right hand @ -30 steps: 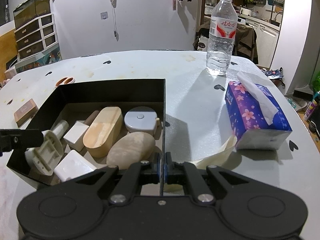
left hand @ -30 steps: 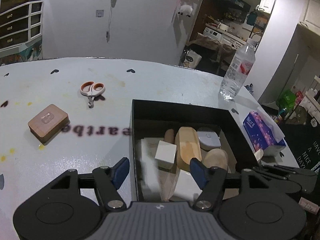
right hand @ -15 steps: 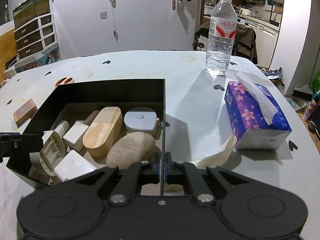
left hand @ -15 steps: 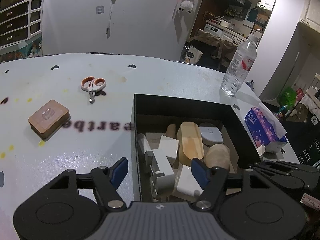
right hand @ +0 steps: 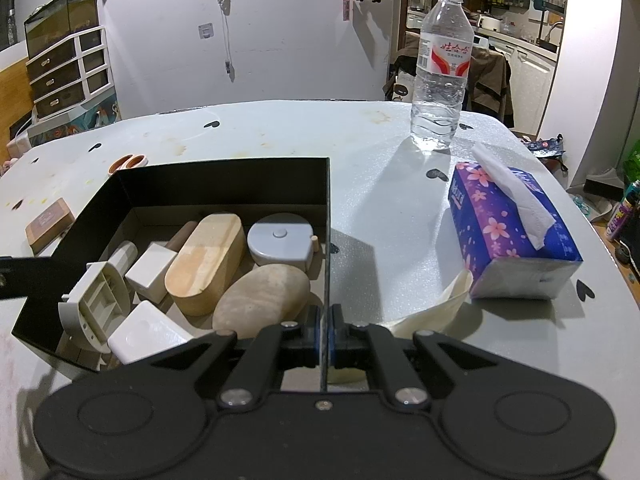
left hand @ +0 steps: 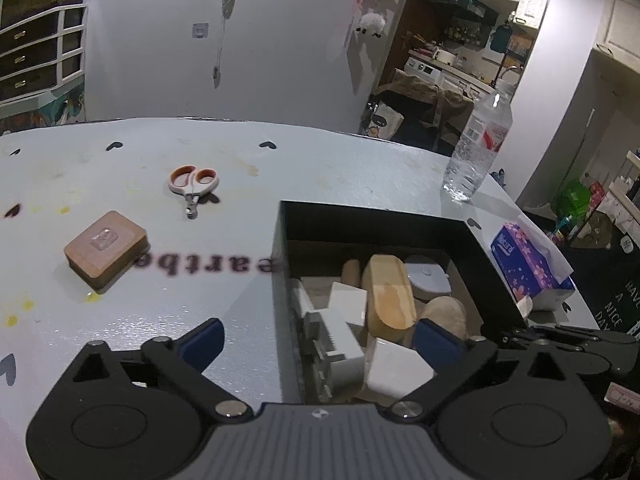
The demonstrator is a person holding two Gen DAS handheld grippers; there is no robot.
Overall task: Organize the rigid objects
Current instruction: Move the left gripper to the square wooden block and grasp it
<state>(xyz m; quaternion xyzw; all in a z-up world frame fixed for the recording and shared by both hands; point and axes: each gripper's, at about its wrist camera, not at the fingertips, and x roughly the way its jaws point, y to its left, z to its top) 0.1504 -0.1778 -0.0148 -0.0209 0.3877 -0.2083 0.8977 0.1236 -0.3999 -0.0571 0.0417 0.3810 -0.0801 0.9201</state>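
Observation:
A black box [right hand: 224, 178] [left hand: 372, 220] on the white table holds several rigid objects: a wooden oval case [right hand: 206, 262], a beige stone [right hand: 262, 300], a grey round tape measure [right hand: 280, 242], white blocks [right hand: 150, 266] and a white plastic bracket [right hand: 94, 304] [left hand: 332, 340]. My right gripper [right hand: 325, 334] is shut on the box's right wall. My left gripper [left hand: 316, 340] is open and empty, above the box's near left corner. A brown wooden block [left hand: 106, 244] and orange-handled scissors [left hand: 194, 180] lie on the table left of the box.
A water bottle [right hand: 440, 76] stands at the back right. A purple tissue pack [right hand: 508, 228] lies right of the box, with a cream strip [right hand: 436, 308] beside it. Drawers [right hand: 66, 72] stand beyond the table's left edge.
The white bracket dropped from my left gripper's reach into the box's left side and settled. My left gripper pulled back and up a little. My right gripper stayed still.

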